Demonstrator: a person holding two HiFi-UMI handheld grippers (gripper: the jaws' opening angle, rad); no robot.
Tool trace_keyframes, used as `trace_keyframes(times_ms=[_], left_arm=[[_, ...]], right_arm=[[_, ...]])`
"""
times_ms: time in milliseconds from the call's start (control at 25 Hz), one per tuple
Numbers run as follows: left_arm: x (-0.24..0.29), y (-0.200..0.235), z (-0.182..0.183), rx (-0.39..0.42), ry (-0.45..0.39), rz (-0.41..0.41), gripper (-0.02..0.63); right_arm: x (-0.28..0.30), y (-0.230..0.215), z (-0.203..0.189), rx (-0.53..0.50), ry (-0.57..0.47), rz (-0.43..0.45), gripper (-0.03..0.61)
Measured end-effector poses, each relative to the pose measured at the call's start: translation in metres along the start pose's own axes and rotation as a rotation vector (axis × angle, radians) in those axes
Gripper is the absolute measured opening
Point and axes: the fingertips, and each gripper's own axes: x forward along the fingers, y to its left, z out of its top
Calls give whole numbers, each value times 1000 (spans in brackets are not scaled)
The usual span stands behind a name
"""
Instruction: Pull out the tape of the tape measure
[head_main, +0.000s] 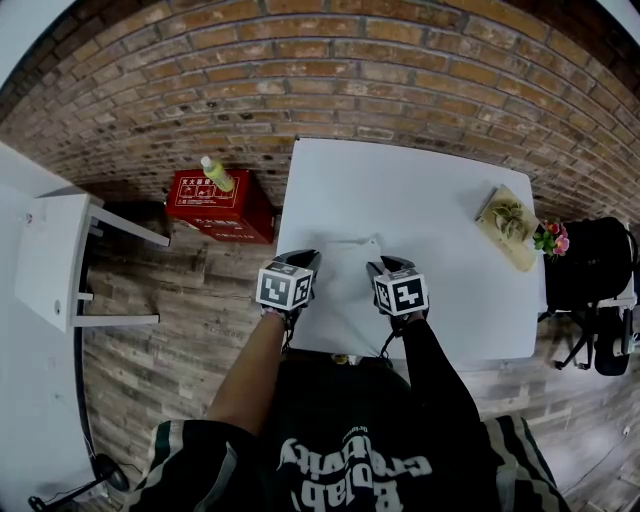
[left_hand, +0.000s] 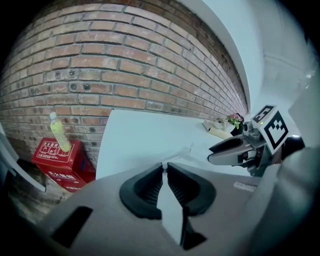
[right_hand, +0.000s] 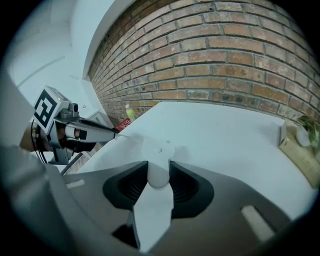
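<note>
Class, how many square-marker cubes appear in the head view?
2. The left cube rides on the left gripper; the right cube on the right gripper. None seems hidden.

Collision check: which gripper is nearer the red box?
Left. The left gripper is at the left edge of the table, with the red box off to its left; the right gripper is further right.

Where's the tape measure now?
The tape measure is clamped in the right gripper, above the white table near its front edge, right of the left gripper.
</note>
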Motion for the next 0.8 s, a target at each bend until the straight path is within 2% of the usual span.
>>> trace_keyframes(times_ms=[200, 360, 800], left_arm=[[-6, 0, 4, -3, -18, 4, 38], [-11, 11, -3, -39, -21, 30, 38], [-20, 17, -5, -63, -32, 41, 38]], right_arm=[[-4, 0, 4, -11, -11, -8, 149], [-7, -9, 1, 1, -10, -23, 149], [-11, -5, 0, -25, -11, -12, 149]])
